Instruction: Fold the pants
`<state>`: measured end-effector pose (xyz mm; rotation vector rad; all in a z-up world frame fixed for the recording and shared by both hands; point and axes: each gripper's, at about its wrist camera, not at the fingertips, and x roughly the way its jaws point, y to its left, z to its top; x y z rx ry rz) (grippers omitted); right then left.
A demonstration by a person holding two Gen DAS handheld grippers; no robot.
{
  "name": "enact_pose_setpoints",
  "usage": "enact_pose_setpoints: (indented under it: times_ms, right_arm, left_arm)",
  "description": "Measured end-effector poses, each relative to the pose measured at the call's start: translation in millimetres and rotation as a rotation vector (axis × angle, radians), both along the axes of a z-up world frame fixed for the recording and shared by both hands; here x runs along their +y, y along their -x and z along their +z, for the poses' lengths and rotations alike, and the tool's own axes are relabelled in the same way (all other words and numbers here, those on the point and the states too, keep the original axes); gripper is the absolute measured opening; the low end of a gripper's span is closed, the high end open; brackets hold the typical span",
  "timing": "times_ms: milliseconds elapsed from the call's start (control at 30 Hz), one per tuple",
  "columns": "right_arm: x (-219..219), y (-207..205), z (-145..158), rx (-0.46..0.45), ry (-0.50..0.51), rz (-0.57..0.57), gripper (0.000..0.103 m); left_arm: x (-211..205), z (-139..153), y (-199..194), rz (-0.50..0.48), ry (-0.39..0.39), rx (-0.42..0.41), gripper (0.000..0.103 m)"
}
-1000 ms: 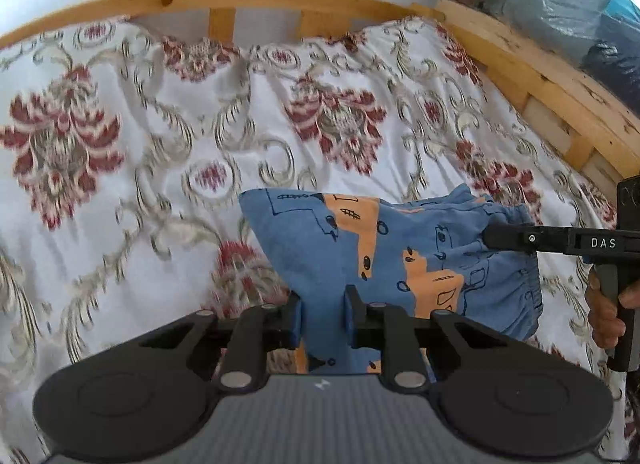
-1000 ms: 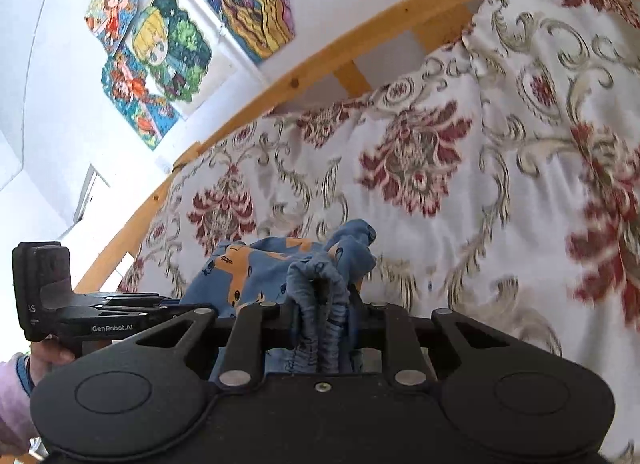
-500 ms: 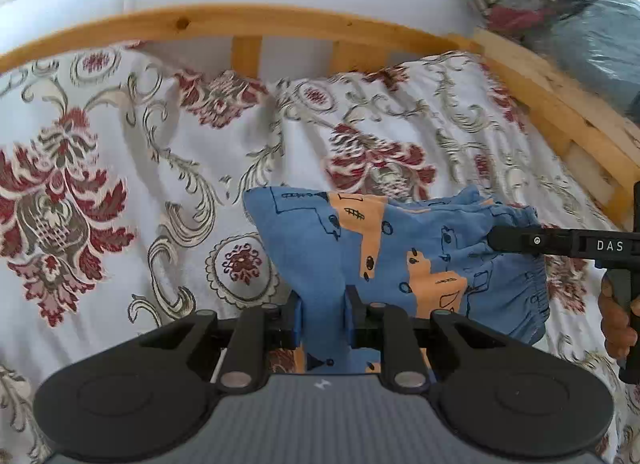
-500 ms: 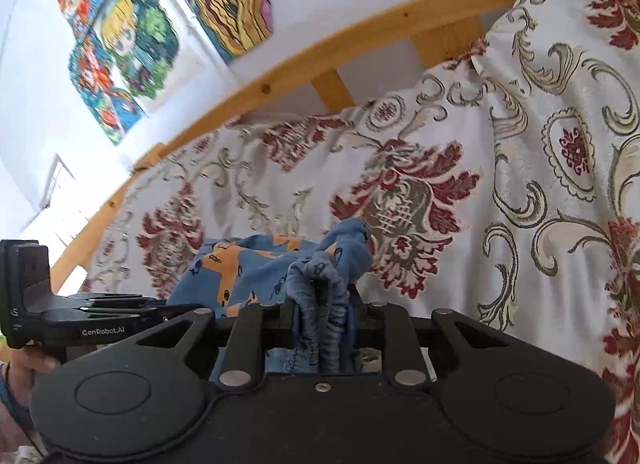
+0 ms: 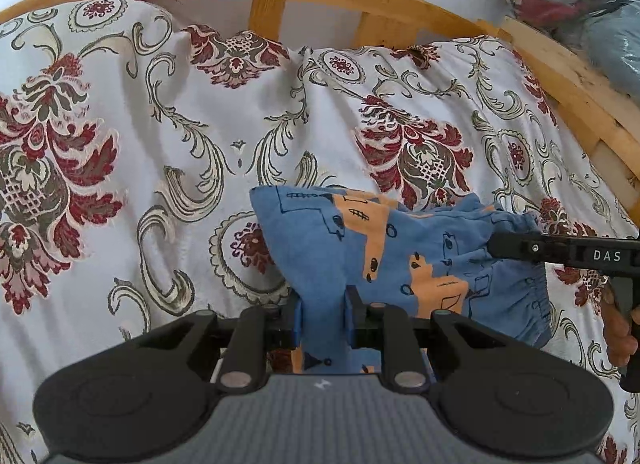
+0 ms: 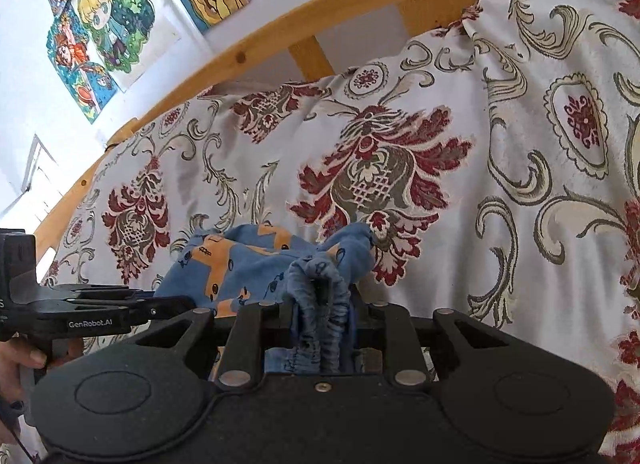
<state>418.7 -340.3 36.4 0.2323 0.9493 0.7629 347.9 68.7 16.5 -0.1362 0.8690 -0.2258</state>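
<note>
**Both grippers pinch the blue pants above the patterned bedspread**

In the left wrist view, the left gripper (image 5: 323, 316) sits at the lower centre of the frame, its jaws narrowed onto a flat fold of the pants (image 5: 384, 248), blue cloth with orange patches and dark line drawings. The garment spreads from the centre toward the right of the frame, lying against the bedspread (image 5: 160, 136), white with red and olive scrollwork. The right gripper (image 5: 496, 244) reaches in from the right edge, its tip meeting the gathered waistband side of the cloth.

In the right wrist view, the right gripper (image 6: 322, 304) holds a bunched, ribbed waistband between close-set jaws at lower centre; the rest of the pants (image 6: 240, 260) trails to the left. The left gripper (image 6: 176, 306) enters from the left edge, touching the cloth. A wooden bed rail (image 6: 320, 12) curves across the top, with colourful drawings (image 6: 100, 20) on the wall in the upper left
</note>
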Motion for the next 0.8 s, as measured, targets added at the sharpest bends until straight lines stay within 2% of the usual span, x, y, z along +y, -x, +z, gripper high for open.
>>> enact_pose_setpoints:
  times_ms: [67,167,300,467,533,667,733,800]
  right_arm:
    - [2,2,1,-0.013,0.027,-0.008,0.039]
    - [1,9,6,-0.029,0.04,-0.025,0.052]
    - [-4,31,17,-0.085,0.037,-0.043,0.064]
    - [-7,68,34,-0.155,0.05,-0.074,0.074]
    - [-9,86,40,-0.181,0.055,-0.087,0.077]
    - [-16,119,49,-0.223,0.08,-0.109,0.084]
    - [-20,138,53,-0.249,0.093,-0.116,0.088]
    - [-24,159,56,-0.274,0.108,-0.126,0.093]
  left_arm:
    - [-1,-1,-1,0.003,-0.003,0.005,0.025]
    - [1,-1,0,0.026,-0.008,0.019,0.034]
    - [3,7,12,0.056,-0.01,-0.002,0.052]
    - [-1,18,41,0.091,-0.018,-0.032,0.069]
    - [-4,21,56,0.107,-0.023,-0.048,0.08]
    - [-7,27,89,0.14,-0.034,-0.078,0.089]
    - [-8,29,108,0.171,-0.046,-0.099,0.097]
    - [-9,31,126,0.194,-0.055,-0.12,0.098]
